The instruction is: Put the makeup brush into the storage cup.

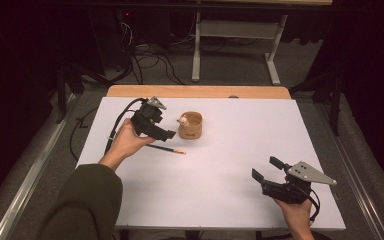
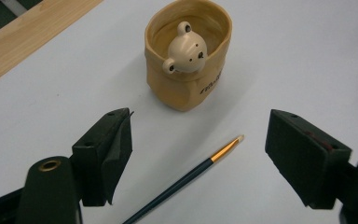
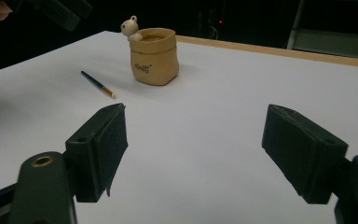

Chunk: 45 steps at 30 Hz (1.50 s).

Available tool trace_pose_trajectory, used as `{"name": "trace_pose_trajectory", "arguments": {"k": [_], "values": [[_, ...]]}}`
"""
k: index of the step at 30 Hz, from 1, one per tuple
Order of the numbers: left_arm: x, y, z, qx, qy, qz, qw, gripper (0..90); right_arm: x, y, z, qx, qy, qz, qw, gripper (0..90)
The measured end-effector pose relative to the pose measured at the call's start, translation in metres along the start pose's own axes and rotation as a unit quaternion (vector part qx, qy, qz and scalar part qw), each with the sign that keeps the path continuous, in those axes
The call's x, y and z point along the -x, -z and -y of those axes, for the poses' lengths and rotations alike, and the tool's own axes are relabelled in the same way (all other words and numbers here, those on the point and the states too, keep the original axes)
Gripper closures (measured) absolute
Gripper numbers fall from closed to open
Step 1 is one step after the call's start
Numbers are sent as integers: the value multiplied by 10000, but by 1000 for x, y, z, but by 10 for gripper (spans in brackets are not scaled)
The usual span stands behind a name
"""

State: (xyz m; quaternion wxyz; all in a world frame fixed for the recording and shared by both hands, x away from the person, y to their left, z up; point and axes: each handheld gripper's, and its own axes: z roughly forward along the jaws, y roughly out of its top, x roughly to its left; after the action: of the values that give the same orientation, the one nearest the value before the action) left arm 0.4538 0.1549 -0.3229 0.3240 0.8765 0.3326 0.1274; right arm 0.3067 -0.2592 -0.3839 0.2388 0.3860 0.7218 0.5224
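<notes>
A tan, sack-shaped cup [image 1: 190, 125] with a small bear head [image 1: 183, 120] on its rim stands upright near the middle of the white table [image 1: 240, 130]. A dark pencil [image 1: 166, 148] with a gold band and pale tip lies just in front of it, to the left. My left gripper [image 1: 164, 129] hovers over the pencil, open and empty. In the left gripper view the pencil [image 2: 186, 179] lies between the jaws and the cup [image 2: 187, 53] stands beyond them. My right gripper [image 1: 266, 169] is open at the front right, far from the cup [image 3: 154, 56] and pencil [image 3: 98, 84].
A wooden strip [image 1: 198, 91] runs along the table's far edge. Beyond it stand a desk frame [image 1: 235, 45] and floor cables [image 1: 150, 62]. Metal rails [image 1: 27, 180] flank the table.
</notes>
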Motion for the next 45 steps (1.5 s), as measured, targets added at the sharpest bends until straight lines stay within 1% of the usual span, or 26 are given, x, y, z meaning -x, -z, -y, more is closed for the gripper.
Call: {"name": "trace_pose_trajectory", "arguments": {"k": [5, 6, 8, 12, 16, 20, 21, 22, 25, 28, 31, 32, 33, 34, 35, 36, 37, 39, 40, 45], "values": [[-1, -2, 0, -123, -17, 25, 9999, 233, 0, 0, 0, 0, -1, -4, 10000, 237], [-1, -4, 0, -181, -40, 26, 9998, 233, 0, 0, 0, -1, 2, -3, 10000, 237], [-1, -5, 0, -221, -60, 1, 9997, 232, 0, 0, 0, -5, -4, -6, 10000, 237], [-1, -7, 0, -274, -72, 20, 9996, 233, 0, 0, 0, -13, -6, -5, 10000, 236], [-1, -9, -1, -432, -126, 47, 9990, 232, 0, 0, 0, -8, -12, -8, 10000, 236], [-2, -10, -2, -522, -163, 55, 9985, 233, 0, 0, 0, -8, -5, -12, 10000, 236], [-2, -11, -3, -593, -201, 60, 9980, 233, 0, 0, 0, -9, -6, -10, 10000, 236], [-2, -11, -3, -593, -201, 60, 9980, 233, 0, 0, 0, -9, -6, -10, 10000, 236], [-1, -15, -5, -749, -275, 37, 9968, 233, 0, 0, 0, -9, -3, -8, 10000, 236], [-1, -18, -6, -875, -291, 117, 9957, 234, 0, 0, 0, -8, -3, -7, 10000, 237], [-1, -22, -5, -992, -337, 79, 9945, 238, 0, 1, 0, -12, -21, -9, 10000, 236], [-2, -23, -5, -1024, -346, 75, 9941, 238, 1, 1, 0, -3, 11, -10, 10000, 236], [-2, -23, -5, -1024, -346, 75, 9941, 239, 1, 1, 0, -3, 11, -10, 10000, 236], [-2, -25, -5, -1107, -400, 62, 9930, 239, 0, 1, 0, -1, -2, -8, 10000, 236], [-2, -25, -5, -1143, -408, 57, 9926, 239, 0, 1, 0, 2, -3, -2, 10000, 236], [-3, -28, -5, -1236, -438, 49, 9914, 241, 0, 1, 0, -1, 1, -14, 10000, 236], [-3, -29, -4, -1277, -453, 49, 9908, 242, 0, 1, 0, -2, -16, -24, 10000, 236], [-3, -30, -4, -1303, -463, 59, 9904, 243, 0, 0, 0, -5, 1, -29, 10000, 236], [-3, -31, -5, -1356, -488, 56, 9895, 244, 0, 0, 0, -5, -1, -31, 10000, 236], [-2, -36, -5, -1476, -566, 21, 9874, 244, 0, 0, 0, -3, -15, -36, 10000, 236]]}}
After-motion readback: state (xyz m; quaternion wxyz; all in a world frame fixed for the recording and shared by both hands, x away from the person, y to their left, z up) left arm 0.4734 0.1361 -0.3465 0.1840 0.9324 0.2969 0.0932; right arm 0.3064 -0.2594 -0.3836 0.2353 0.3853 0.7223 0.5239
